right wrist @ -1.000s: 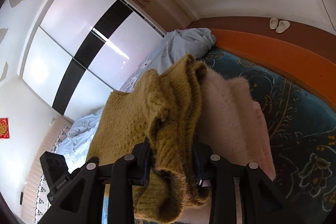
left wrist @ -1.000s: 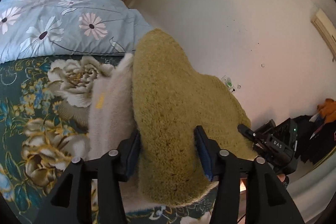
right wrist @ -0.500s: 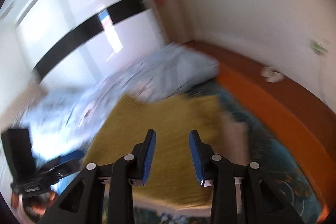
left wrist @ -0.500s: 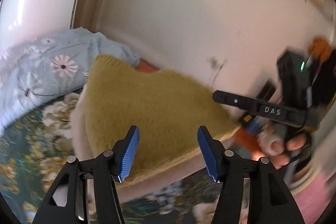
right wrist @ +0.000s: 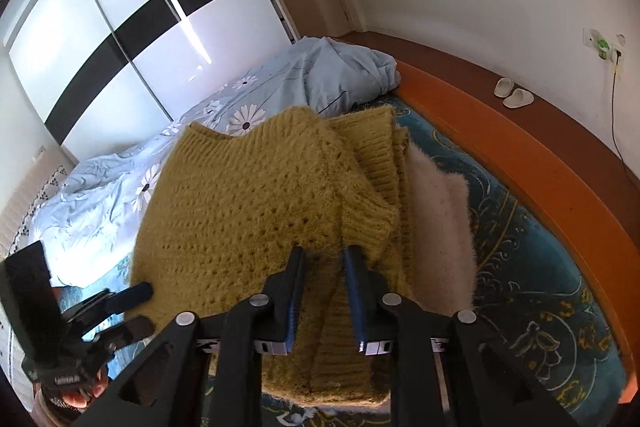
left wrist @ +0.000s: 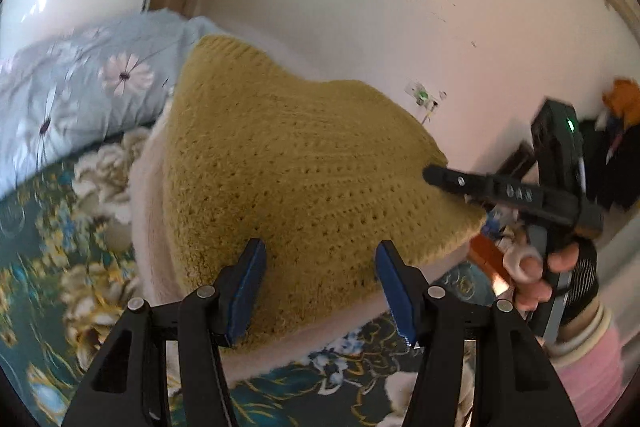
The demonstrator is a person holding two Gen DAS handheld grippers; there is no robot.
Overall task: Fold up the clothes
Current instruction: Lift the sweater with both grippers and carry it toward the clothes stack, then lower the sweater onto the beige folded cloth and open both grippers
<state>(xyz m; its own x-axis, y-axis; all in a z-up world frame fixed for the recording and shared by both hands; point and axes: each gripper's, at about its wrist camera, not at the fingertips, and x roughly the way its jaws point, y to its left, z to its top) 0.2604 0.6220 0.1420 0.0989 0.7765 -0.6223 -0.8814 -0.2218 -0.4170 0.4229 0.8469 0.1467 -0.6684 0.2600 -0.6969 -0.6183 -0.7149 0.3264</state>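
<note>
I am holding my left claw [left wrist: 318, 287] over the near edge of the mustard-yellow knitted sweater [left wrist: 304, 179], and its blue pads [left wrist: 248, 291] are standing well apart with nothing pinched between them; the knit is lying below the gap, untouched by either pad. The sweater is sitting folded on top of a fluffy cream garment [left wrist: 148, 227], whose pale edge is showing along its left side and under its front. Both are lying on the bed, on a dark teal floral blanket [left wrist: 44, 227], with a light blue daisy-print duvet [left wrist: 72, 95] bunched up behind them.

My right claw [right wrist: 322, 301] is hovering at the sweater's other side, and its jaws are closing. The ribbed fold of the sweater [right wrist: 360, 223] is lying under the narrow gap between the pads, but I am not seeing the pads pressing on it yet. From the right wrist view the cream garment [right wrist: 440, 223] is peeking out on the right of the yellow knit, beside the bed's orange wooden frame [right wrist: 520, 147]. My right hand [left wrist: 540, 275] is showing in the left wrist view, wrapped around its handle past the sweater's right corner.
</note>
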